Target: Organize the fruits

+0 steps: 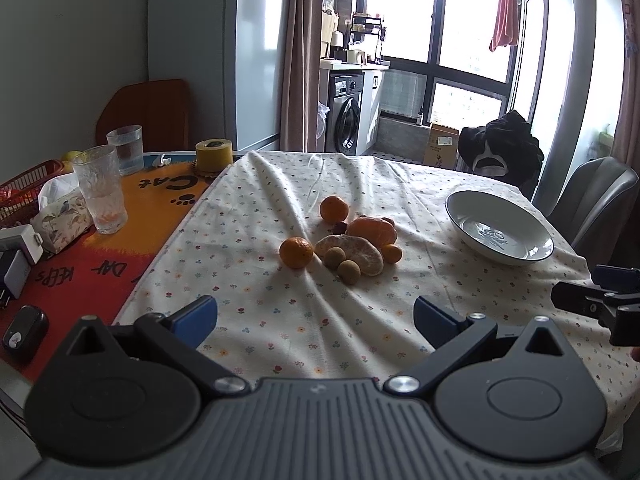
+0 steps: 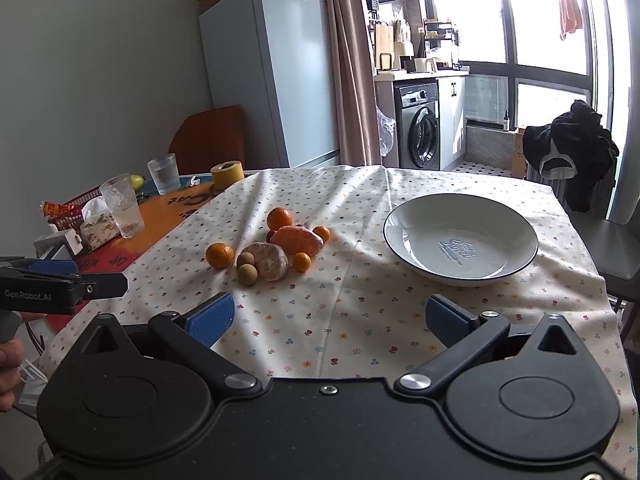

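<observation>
The heap of tangerines and longans (image 2: 272, 250) lay on the table just left of the empty white bowl (image 2: 460, 236), ahead of both grippers, whose fingers stood wide apart holding nothing, the left gripper (image 1: 316, 316) facing it more squarely than the right gripper (image 2: 330, 316).

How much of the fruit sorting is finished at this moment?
Nothing looks done yet: the white ceramic bowl with a dark rim holds no fruit. Nothing is in hand either; the left hand-held gripper and the right hand-held gripper are both open and hold nothing. Everything is left: the pile of orange tangerines and small brown round fruits lies on the flowered white tablecloth, beside the bowl.
</observation>
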The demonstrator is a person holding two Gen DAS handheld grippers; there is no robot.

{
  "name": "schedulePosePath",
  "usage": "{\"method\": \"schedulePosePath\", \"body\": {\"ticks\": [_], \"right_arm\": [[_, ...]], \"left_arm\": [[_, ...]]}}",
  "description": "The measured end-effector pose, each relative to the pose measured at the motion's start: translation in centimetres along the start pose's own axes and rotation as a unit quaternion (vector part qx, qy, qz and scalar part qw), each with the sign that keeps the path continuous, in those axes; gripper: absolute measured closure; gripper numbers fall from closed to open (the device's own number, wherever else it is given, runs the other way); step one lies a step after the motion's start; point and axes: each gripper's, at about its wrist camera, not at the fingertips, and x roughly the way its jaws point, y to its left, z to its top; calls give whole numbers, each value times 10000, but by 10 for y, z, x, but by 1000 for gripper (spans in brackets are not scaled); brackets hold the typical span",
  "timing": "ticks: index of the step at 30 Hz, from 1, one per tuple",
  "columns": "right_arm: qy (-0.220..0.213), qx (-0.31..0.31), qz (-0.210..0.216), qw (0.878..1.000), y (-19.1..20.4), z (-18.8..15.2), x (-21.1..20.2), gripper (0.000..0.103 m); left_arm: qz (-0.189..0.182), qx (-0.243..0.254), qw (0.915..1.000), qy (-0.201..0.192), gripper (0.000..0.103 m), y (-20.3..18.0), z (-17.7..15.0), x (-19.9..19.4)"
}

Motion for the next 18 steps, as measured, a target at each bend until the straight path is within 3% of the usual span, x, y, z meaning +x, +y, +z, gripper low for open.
{"method": "schedulePosePath", "body": {"ticks": [18], "right_arm": [[-7, -90, -42, 10000, 2, 1, -2, 0]], "left_arm": [[-20, 141, 9999, -1, 0, -5, 0, -2]]}}
